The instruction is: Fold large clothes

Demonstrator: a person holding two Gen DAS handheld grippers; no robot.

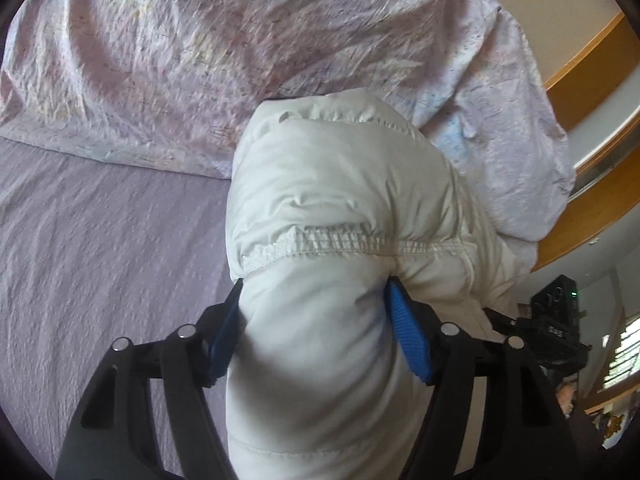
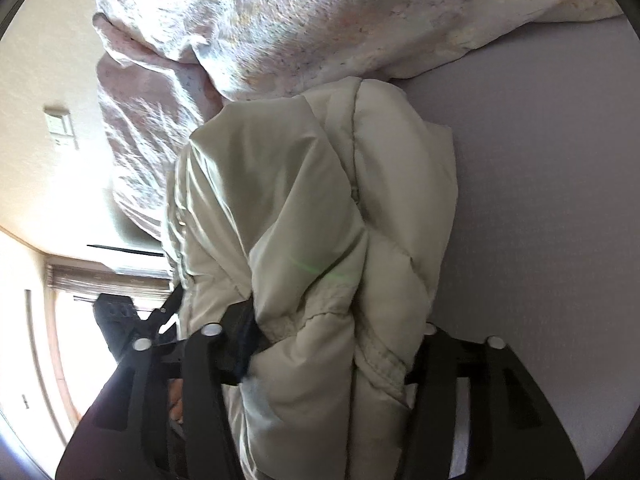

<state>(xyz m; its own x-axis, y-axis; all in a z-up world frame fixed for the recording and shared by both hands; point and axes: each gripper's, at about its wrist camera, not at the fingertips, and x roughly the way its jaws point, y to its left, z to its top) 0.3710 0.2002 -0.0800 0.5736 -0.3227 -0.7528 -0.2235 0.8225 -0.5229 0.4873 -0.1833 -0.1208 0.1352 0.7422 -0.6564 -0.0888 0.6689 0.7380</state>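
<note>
Both the left gripper and right gripper are pinching the puffy white jacket above the bed; slick padding is risking slippage

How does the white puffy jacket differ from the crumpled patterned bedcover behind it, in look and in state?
The white puffy jacket is plain off-white and quilted with stitched seams; the patterned bedcover is thin, wrinkled cloth with faint coloured marks. The jacket is gripped by the left claw and the right claw; the bedcover is held by neither. The jacket is bunched into a thick bundle; the bedcover lies spread and crumpled. Both are over the purple sheet.
</note>
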